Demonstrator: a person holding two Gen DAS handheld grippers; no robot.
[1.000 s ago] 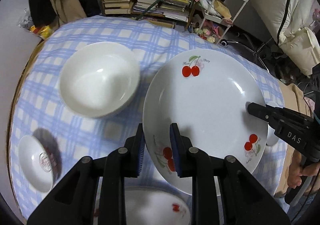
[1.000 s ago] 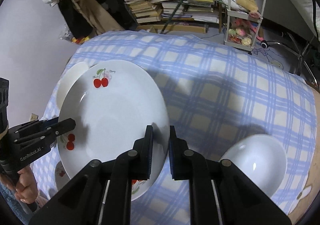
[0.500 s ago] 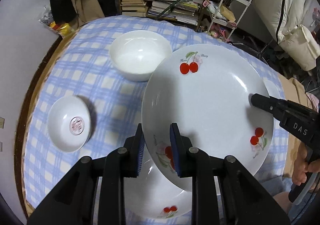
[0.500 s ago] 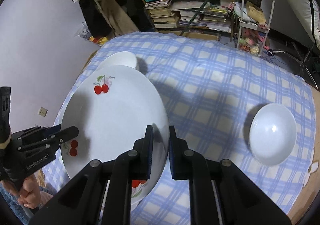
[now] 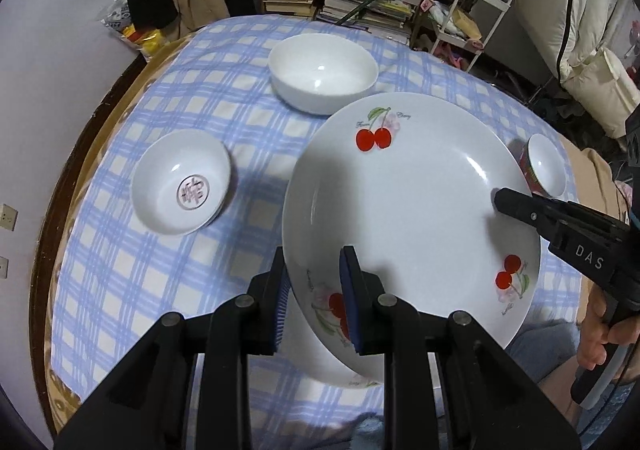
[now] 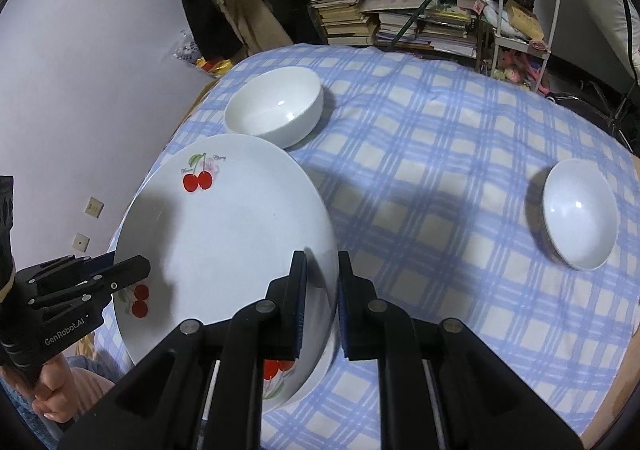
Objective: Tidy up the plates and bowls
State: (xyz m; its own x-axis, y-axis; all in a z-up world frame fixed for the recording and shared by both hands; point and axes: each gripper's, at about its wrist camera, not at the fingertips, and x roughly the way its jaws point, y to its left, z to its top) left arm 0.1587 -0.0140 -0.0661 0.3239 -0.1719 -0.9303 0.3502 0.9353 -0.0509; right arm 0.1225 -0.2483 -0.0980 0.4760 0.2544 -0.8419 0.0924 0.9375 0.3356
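1. A small bowl with a printed emblem (image 5: 182, 186) sits at the left of the checked tabletop (image 5: 132, 290), out of the way.
2. The left tool (image 5: 313, 292) clamps the near rim of the cherry plate (image 5: 408, 210), which is held above the cloth; a second plate (image 5: 352, 380) seems to lie beneath, likely the stacking target.
3. The right tool (image 6: 322, 308) grips the opposite rim, sharing the load.
4. A large white bowl (image 6: 276, 106) and a smaller bowl (image 6: 578, 214) wait apart.
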